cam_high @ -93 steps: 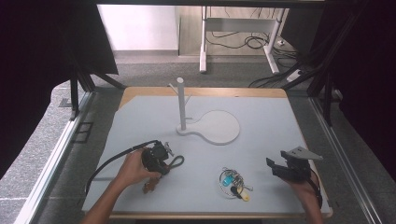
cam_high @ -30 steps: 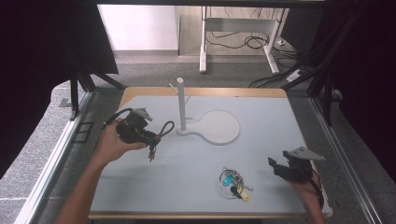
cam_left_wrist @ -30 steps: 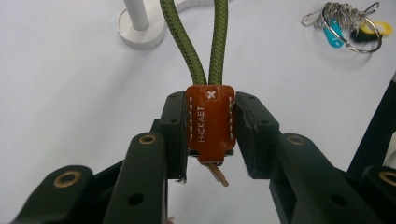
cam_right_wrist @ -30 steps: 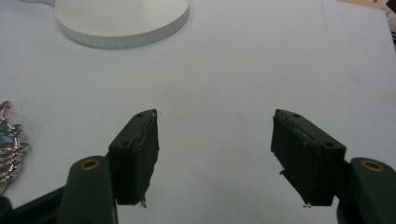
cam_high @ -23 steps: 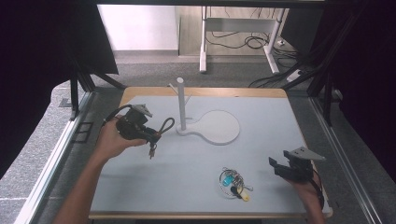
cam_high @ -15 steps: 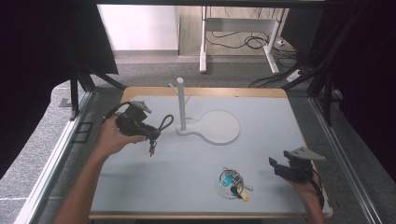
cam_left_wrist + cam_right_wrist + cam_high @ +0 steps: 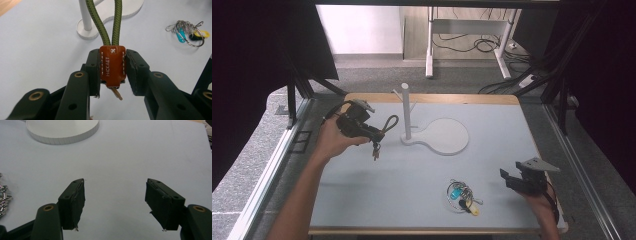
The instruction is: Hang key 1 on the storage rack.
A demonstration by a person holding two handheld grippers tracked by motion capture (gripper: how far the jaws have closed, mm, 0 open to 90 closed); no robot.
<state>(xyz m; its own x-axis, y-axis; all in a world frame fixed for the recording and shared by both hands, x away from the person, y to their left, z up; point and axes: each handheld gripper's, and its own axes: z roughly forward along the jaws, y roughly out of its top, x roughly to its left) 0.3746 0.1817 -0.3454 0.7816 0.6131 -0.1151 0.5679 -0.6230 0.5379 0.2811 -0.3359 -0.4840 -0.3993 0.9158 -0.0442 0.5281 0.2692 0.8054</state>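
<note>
"HCKAET" stitched in white on brown leather tab (image 7: 112, 66) of green cord loop (image 7: 111, 22). Left gripper (image 7: 113, 72) clamped on that tab, held above table's (image 7: 492, 165) left side, loop reaching toward white peg stand (image 7: 406, 111). Key bunch (image 7: 462, 194) lying near edge, well apart. Right gripper (image 7: 115, 202) near right, jaws spread, empty.

Olive-green braided cord (image 7: 110, 22), brown leather tab (image 7: 112, 66) with white stitching. Stand (image 7: 434, 135) was white, table (image 7: 422, 175) pale blue-grey. Key bunch (image 7: 187, 31): teal, yellow, possibly black tags.
</note>
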